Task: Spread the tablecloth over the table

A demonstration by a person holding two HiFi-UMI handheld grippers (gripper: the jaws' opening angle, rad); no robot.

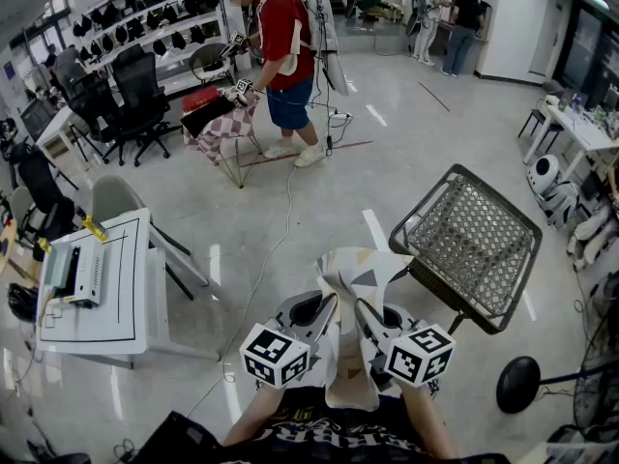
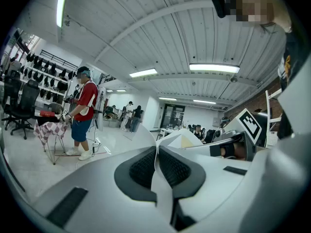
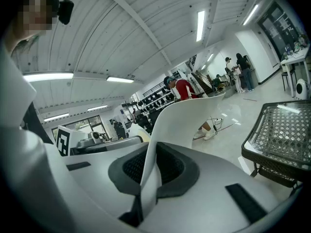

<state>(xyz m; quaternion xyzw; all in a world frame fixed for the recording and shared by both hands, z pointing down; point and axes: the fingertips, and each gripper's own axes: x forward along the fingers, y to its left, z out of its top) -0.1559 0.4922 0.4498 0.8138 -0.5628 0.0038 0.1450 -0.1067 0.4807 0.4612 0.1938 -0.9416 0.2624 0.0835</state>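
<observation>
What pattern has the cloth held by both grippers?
The tablecloth is cream with grey and tan triangles, clearest in the head view.

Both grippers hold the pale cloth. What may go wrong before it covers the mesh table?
The left gripper and right gripper pinch only a thin fold of the pale patterned tablecloth, so it may slip out. It hangs bunched, apart from the dark metal mesh table, and could snag on its rim.

The tablecloth [image 1: 350, 276] is cream with grey and tan triangles, as far as its bunched folds show. The table [image 1: 474, 245] has a dark frame and a silvery mesh top. The left gripper [image 1: 319, 309] and right gripper [image 1: 370, 319] are pale grey with black pads, each carrying a cube of black-and-white square markers.
</observation>
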